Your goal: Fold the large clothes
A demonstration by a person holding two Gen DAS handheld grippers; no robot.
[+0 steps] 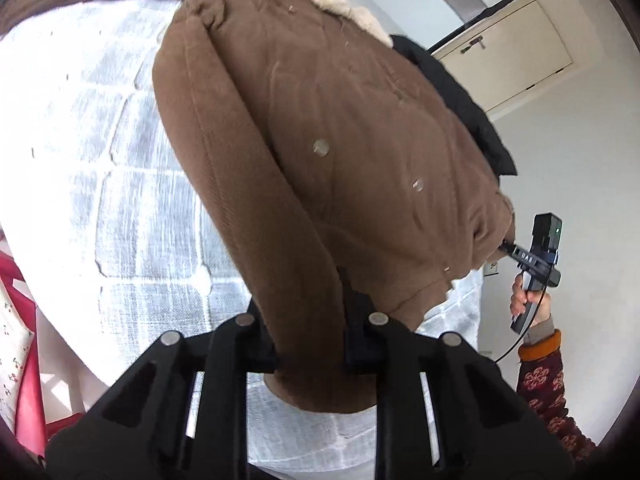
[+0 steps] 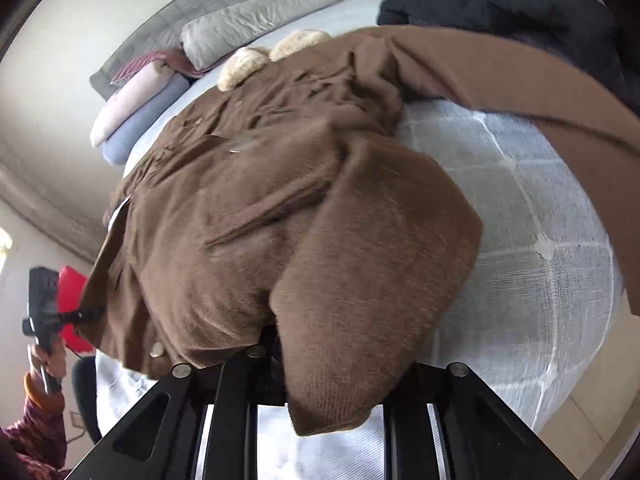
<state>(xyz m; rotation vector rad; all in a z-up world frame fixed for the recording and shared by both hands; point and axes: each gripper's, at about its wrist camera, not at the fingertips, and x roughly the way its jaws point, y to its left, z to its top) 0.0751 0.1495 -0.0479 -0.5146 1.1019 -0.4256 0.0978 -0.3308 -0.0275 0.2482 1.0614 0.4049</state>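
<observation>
A large brown coat [image 1: 320, 128] with a cream fur collar [image 1: 344, 0] lies on a white quilted bed [image 1: 100, 160]. My left gripper [image 1: 310, 344] is shut on the coat's hem near the bottom of the left wrist view. My right gripper [image 1: 506, 246] shows at the right there, shut on the other hem corner. In the right wrist view the coat [image 2: 248, 200] fills the middle, and my right gripper [image 2: 320, 360] is shut on a fold of it. The left gripper [image 2: 94, 314] shows at the far left, pinching the coat's edge.
A black garment [image 2: 520, 8] lies on the bed behind the coat. Grey pillows [image 2: 248, 24] and folded bedding [image 2: 140, 100] sit at the headboard. A red object [image 2: 72, 280] is beyond the left gripper. A cabinet [image 1: 512, 48] stands against the wall.
</observation>
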